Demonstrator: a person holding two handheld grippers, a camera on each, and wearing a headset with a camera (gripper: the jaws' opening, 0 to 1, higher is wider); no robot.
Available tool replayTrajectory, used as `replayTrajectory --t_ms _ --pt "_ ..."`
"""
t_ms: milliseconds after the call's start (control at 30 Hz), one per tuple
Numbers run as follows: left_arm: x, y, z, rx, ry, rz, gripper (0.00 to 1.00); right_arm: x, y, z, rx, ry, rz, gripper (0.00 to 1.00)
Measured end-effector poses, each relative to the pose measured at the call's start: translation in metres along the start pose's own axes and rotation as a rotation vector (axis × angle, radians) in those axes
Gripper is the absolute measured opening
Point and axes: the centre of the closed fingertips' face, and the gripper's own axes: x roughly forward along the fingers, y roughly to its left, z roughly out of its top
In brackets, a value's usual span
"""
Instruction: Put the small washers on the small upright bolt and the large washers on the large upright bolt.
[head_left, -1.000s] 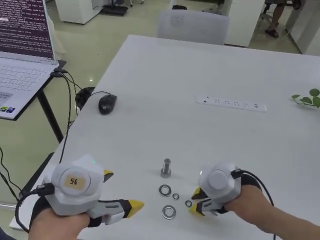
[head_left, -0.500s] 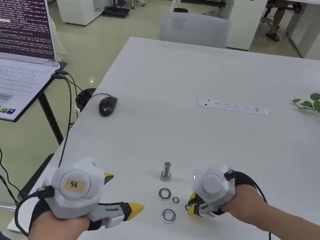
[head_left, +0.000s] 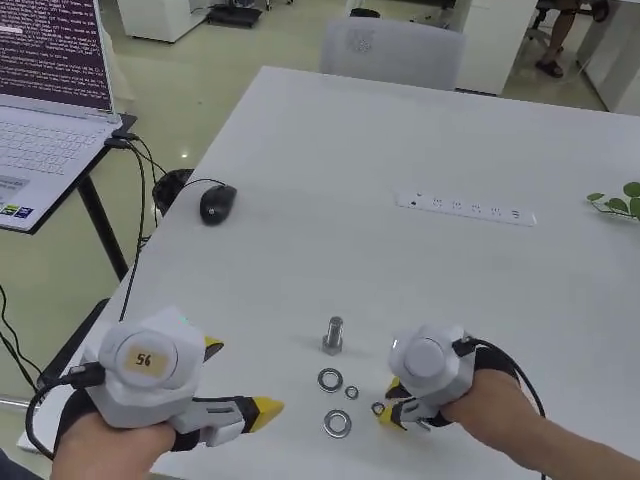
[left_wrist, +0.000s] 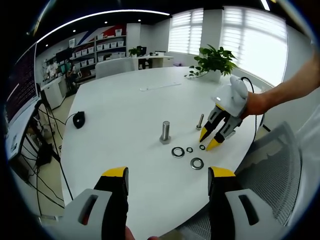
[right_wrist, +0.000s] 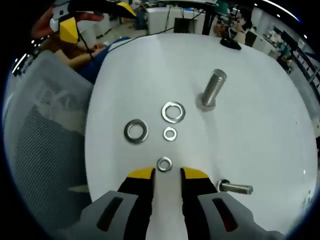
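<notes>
— Bolts; which way do they point?
— The large bolt (head_left: 333, 335) stands upright on the white table (head_left: 350, 150), long axis vertical, wide head down and shaft end up; in the left gripper view the small bolt (left_wrist: 200, 121) stands upright too, to the right of the large one and just beside the right gripper (left_wrist: 209, 140).
— Washers?
— Four, all flat on the table on the person's side of the large bolt, none on a bolt; the far large washer (head_left: 330, 380) lies near that bolt's foot; the near large washer (head_left: 337, 424) lies closer to the person; one small washer (head_left: 352, 393) lies between them; the other small washer (right_wrist: 164, 164) lies just ahead of the right gripper's tips, in line with their gap.
— Gripped?
— No; the right jaws stand a narrow gap apart with nothing between them, tips low over the table; whether a tip touches that washer I cannot tell.
— Left side?
— The left gripper (head_left: 240, 378) hangs by the table's near left edge, jaws wide apart and empty, pointing towards the washers, well apart from them.
</notes>
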Motion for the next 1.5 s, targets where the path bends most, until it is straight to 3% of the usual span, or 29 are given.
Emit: replayTrajectory --t_ms 200,400,567,667,733,767,1067,1500 --pt "0.0014 -0.0015 -0.0020 -0.007 0.003 -0.001 0.64 0.0025 0.0064 0.0049 0.095 -0.025 -0.075 0.26" --pt "0.0039 -0.0042 0.0017 0.000 0.000 -0.007 0.64 0.0032 0.0018 0.0056 0.204 0.022 -0.142 0.21" --pt "0.0038 -0.0046 0.0040 0.002 -0.003 -0.007 0.64 0.0034 -0.0005 0.0053 0.228 0.053 -0.164 0.15" --pt "0.0038 -0.0043 0.0037 0.000 -0.004 -0.007 0.64 0.0034 -0.0003 0.0052 0.228 0.060 -0.149 0.14" --pt "0.0038 -0.0050 0.0034 0.001 -0.004 -0.008 0.64 0.0032 -0.0006 0.0051 0.193 0.050 -0.120 0.14" --pt "0.0037 -0.0055 0.0035 0.000 -0.005 -0.009 0.64 0.0047 0.0018 0.0079 0.144 0.024 -0.078 0.14" --pt "0.0018 -0.0034 0.0016 -0.005 -0.007 -0.005 0.64 0.0008 0.0034 0.0017 0.013 0.001 0.032 0.14" --pt "0.0014 0.0001 0.0018 -0.009 -0.005 0.002 0.64 -0.0038 0.0020 -0.0002 0.032 -0.014 0.031 0.13"
